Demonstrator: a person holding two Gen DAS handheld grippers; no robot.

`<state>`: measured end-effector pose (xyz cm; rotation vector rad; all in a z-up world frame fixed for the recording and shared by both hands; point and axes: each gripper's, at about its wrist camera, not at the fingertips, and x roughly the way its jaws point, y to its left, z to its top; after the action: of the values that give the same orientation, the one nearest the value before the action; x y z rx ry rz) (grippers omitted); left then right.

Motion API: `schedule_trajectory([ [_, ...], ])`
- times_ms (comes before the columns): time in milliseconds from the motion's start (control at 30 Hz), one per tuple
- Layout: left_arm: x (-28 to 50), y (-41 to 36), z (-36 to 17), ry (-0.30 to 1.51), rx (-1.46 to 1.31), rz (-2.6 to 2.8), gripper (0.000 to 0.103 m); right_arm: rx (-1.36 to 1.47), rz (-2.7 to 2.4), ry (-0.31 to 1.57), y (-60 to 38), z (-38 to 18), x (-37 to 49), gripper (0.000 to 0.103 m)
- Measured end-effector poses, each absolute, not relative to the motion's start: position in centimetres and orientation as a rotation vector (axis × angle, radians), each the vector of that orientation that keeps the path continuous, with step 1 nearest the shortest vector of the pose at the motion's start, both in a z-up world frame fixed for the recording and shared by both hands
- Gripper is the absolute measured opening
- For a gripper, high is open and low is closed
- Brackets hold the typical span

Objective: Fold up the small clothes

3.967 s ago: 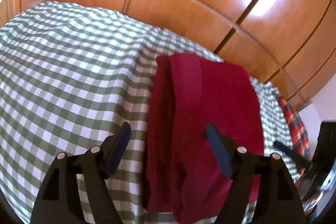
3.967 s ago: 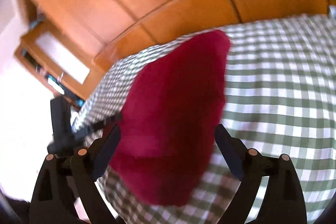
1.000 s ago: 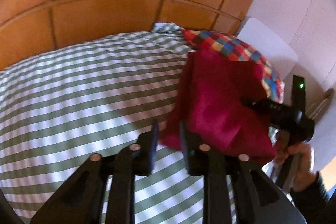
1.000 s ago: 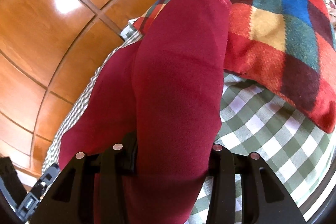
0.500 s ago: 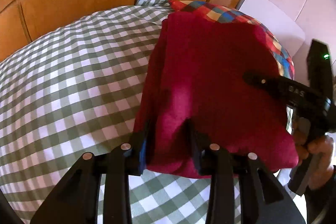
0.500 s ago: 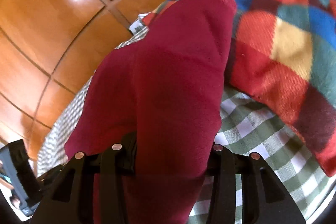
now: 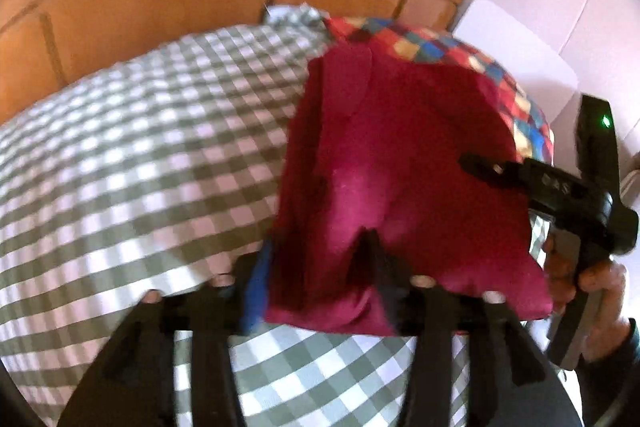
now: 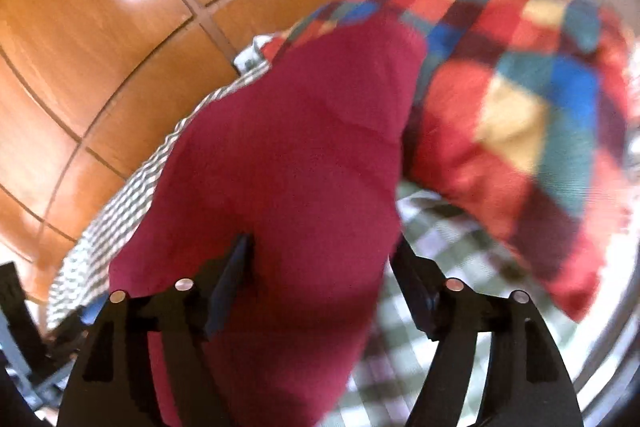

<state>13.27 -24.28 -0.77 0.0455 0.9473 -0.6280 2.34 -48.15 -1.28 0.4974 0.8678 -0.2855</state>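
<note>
Both the left gripper (image 7: 316,279) and right gripper (image 8: 324,283) are spreading, releasing the folded red garment (image 7: 400,167) against the plaid cushion (image 8: 520,99); withdrawing straight back should avoid snagging it.

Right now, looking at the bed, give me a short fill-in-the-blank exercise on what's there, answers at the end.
1. The folded garment is dark ____ in colour.
2. The bedspread under it has a green and white ____ pattern.
3. The garment's far end lies against a multicoloured ____ blanket.
4. Behind the bed stand panels of glossy ____.

Answers: red; checked; plaid; wood
</note>
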Motion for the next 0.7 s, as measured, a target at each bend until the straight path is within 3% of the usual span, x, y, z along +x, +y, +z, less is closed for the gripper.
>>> schedule_trajectory([
  [100,12.1,-23.0,0.4,0.892,0.037,-0.603,0.064,0.454,-0.38,0.824,-46.3,0.8,-0.2,0.086],
  [200,10.8,-21.8,1.5,0.831,0.045,-0.558,0.077,0.404,-0.458,0.794,-42.9,2.0,-2.6,0.091],
  [433,7.7,-20.4,3.1,0.748,0.084,-0.498,0.092,0.355,-0.595,0.826,-36.8,0.8,-5.8,0.093],
  [700,5.3,-19.2,3.9,0.696,0.115,-0.462,0.097,0.283,-0.665,0.807,-33.9,0.8,-5.9,0.093],
])
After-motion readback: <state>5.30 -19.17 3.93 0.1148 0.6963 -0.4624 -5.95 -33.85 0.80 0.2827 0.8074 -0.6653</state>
